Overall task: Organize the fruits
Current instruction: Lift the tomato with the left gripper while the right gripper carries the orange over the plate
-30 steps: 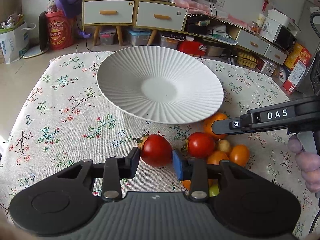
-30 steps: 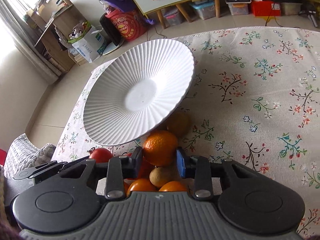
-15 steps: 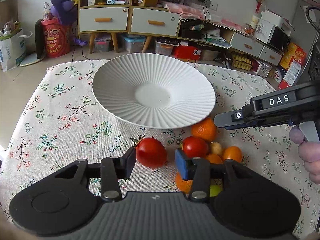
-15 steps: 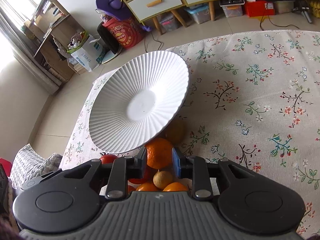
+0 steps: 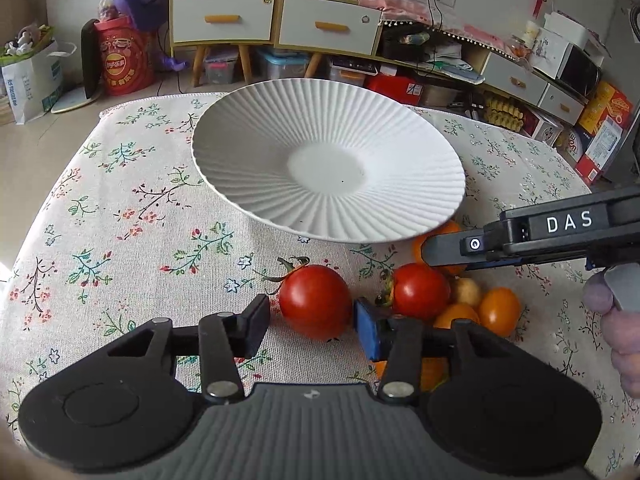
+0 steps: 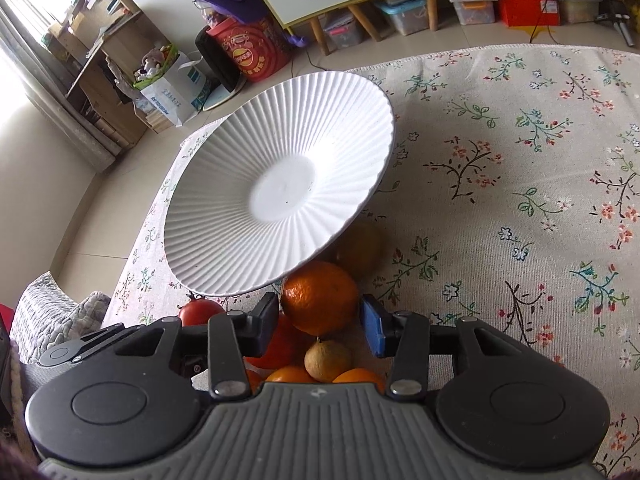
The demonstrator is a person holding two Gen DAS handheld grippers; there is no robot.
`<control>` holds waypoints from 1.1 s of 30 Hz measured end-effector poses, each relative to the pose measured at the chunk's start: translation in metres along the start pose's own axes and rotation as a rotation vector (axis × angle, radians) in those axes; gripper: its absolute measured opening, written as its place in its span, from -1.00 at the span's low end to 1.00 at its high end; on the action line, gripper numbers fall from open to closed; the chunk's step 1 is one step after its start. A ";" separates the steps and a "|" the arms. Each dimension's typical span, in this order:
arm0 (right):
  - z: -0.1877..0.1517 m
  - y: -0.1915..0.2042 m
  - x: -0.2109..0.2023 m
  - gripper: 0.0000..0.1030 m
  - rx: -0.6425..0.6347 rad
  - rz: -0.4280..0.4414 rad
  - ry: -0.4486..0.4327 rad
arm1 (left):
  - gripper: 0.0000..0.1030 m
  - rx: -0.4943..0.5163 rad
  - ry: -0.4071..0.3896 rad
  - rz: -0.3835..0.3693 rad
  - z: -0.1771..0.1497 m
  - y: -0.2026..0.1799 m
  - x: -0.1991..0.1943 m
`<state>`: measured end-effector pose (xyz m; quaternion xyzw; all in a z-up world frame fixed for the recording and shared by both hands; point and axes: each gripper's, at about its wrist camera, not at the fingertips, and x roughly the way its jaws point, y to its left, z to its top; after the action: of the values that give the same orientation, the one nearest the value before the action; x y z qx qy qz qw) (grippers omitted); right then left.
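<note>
Jaws of the left gripper (image 5: 310,322) flank a red tomato (image 5: 315,301) and those of the right gripper (image 6: 319,322) an orange (image 6: 320,297), seemingly unclamped and having just widened, fruit on the bench, white plate (image 5: 280,132) empty.

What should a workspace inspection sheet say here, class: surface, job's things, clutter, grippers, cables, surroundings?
Surface: floral tablecloth, flat.
Job's things: white plate, empty; tomato, orange and fruit pile beside it.
Clutter: nothing seen.
Grippers: left gripper jaws just closing, tomato between, not gripped; right gripper jaws just opening, orange between, pads clear.
Cables: cord hanging from wall socket.
Surroundings: drawer cabinet, storage boxes on floor.
</note>
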<state>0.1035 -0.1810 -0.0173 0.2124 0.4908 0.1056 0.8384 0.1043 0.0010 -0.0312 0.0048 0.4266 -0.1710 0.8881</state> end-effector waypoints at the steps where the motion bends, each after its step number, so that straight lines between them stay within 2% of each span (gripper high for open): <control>1: 0.000 0.000 -0.001 -0.21 -0.001 -0.001 0.000 | -0.36 -0.004 -0.001 -0.012 0.001 0.001 0.000; 9: -0.006 0.006 -0.007 -0.27 -0.035 -0.049 -0.014 | -0.37 -0.012 -0.005 -0.026 0.002 0.000 -0.001; 18: -0.005 -0.003 -0.025 -0.27 0.003 -0.077 -0.023 | -0.38 -0.023 0.006 -0.041 0.002 0.004 -0.011; 28: 0.003 -0.005 -0.052 -0.27 0.042 -0.052 -0.093 | -0.38 -0.006 -0.010 -0.074 0.008 0.000 -0.037; 33: 0.014 -0.006 -0.063 -0.27 0.079 -0.018 -0.139 | -0.38 -0.013 -0.038 -0.060 0.016 -0.006 -0.045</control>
<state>0.0846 -0.2144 0.0350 0.2479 0.4371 0.0637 0.8622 0.0883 0.0062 0.0144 -0.0169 0.4106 -0.1951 0.8905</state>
